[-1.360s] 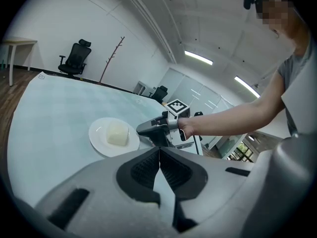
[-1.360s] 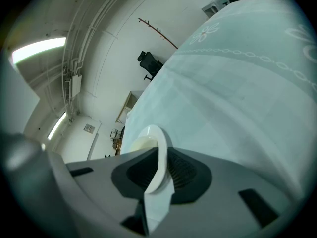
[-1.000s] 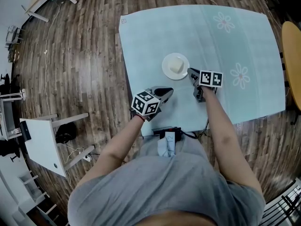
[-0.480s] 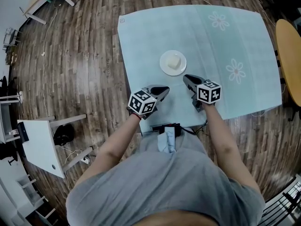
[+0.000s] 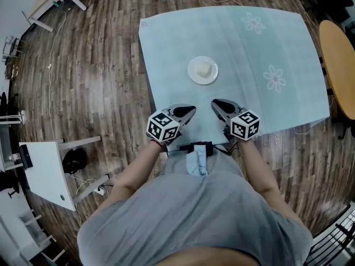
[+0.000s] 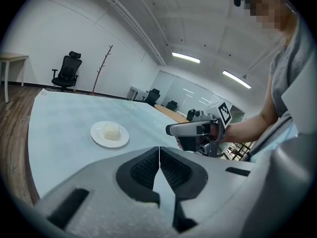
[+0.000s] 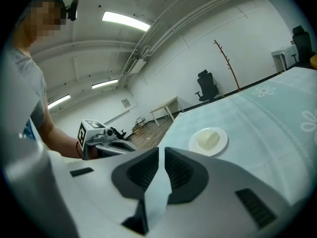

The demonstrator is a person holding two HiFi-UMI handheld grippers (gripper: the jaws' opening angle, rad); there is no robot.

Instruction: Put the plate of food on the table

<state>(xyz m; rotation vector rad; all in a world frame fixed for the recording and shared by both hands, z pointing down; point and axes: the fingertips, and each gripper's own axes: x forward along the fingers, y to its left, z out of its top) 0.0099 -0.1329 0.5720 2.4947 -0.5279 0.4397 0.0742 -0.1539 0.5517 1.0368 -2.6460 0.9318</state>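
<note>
- The plate [image 5: 202, 70] sits flat on the cloth-covered worktop [image 5: 266, 37], well in from every edge. Judging by this, the task's main step looks done.
- A pale block of food [image 5: 204, 68] rests at the middle of the plate, upright and not spilled. That suggests the plate was set down level.
- The left tongs [image 6: 159, 151] are fully closed with the pads touching, and they hold nothing. They hang on the person's side of the plate, well apart from it and above the worktop's near edge.
- The right tongs [image 7: 162, 153] are a thin slit apart with nothing between the pads. They are also on the person's side of the plate and well apart from it.
- Both point toward the plate but touch nothing, so nothing can nudge it.
- The two tongs are level with each other, one on either side of a line from the plate to the person. This looks like a rest pose.
</note>
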